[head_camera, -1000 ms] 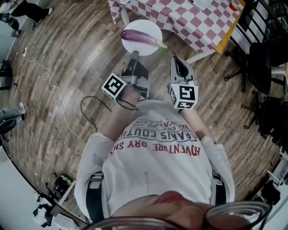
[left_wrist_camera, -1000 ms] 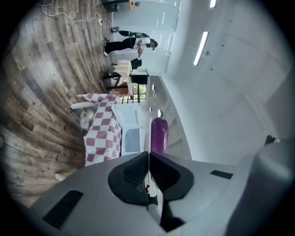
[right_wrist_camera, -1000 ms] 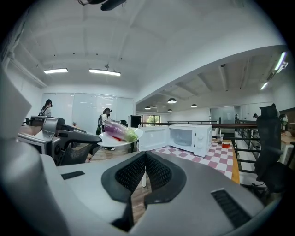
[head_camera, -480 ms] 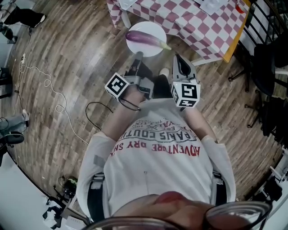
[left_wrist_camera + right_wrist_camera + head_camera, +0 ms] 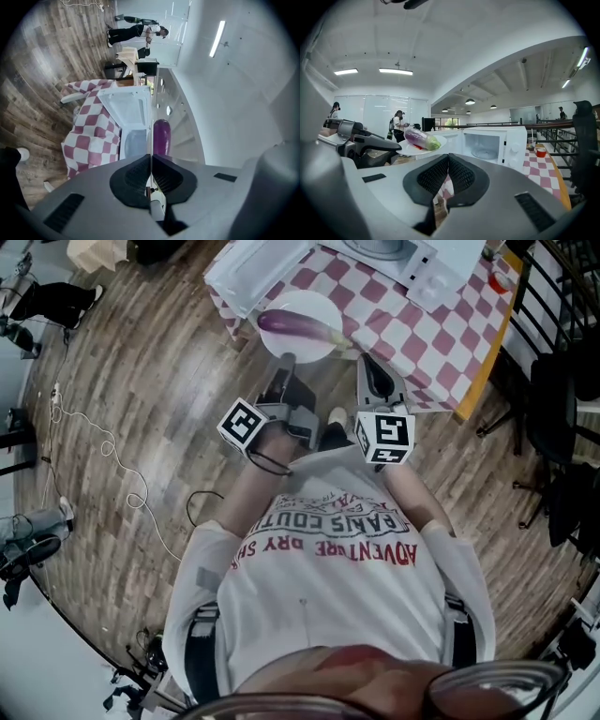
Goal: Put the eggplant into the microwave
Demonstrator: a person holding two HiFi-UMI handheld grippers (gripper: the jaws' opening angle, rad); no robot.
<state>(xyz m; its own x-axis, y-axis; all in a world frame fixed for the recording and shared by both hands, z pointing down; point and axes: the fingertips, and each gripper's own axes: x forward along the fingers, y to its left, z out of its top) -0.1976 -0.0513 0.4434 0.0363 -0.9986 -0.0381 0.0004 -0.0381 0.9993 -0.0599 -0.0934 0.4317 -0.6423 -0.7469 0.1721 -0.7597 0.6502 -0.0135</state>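
A purple eggplant (image 5: 295, 324) with a green stem lies on a round white plate (image 5: 310, 349). My left gripper (image 5: 286, 362) is shut on the plate's near rim and holds it level in front of me. The left gripper view shows the plate edge-on (image 5: 151, 137), with the eggplant (image 5: 161, 136) just beyond the jaws. My right gripper (image 5: 371, 364) is shut with nothing in it, to the right of the plate. A white microwave (image 5: 490, 145) stands ahead with its door (image 5: 255, 273) swung open and its turntable showing. The plate (image 5: 440, 143) and eggplant (image 5: 419, 138) hang left of the cavity.
The microwave sits on a table with a red-and-white checked cloth (image 5: 417, 334). A red cup (image 5: 540, 152) stands on the cloth at the right. Black chairs (image 5: 562, 381) are at the far right, cables (image 5: 103, 442) lie on the wood floor, and people (image 5: 398, 125) stand far off.
Both grippers and the plate with the eggplant have moved forward to the table. The microwave and its open door have come into the head view. The left grip is unchanged.
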